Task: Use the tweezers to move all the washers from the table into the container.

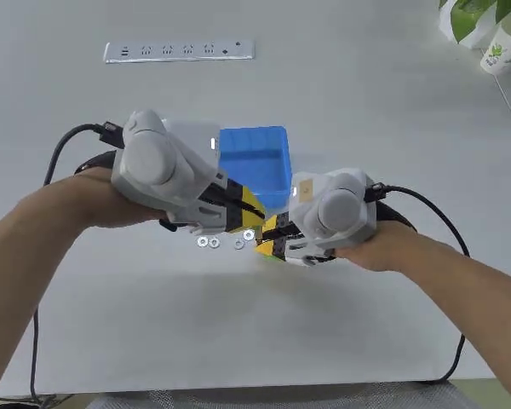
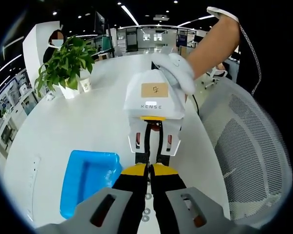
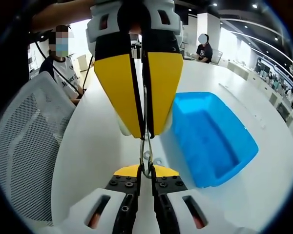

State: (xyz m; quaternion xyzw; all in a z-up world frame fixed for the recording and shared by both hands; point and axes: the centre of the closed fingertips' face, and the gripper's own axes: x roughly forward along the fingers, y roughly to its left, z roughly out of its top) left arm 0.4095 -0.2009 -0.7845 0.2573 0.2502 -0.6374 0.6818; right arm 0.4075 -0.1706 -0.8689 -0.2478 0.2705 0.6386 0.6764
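Thin metal tweezers run between the two grippers, which meet tip to tip over the white table. My left gripper has its yellow jaws shut on the upper part of the tweezers. My right gripper is shut on their lower end. Several small steel washers lie on the table just below the jaws, and two washers lie right by the tweezer tips. The blue container stands just behind the grippers.
A white power strip lies at the back of the table. A potted plant stands at the far right corner. A mesh chair is beside the table. Cables trail from both grippers.
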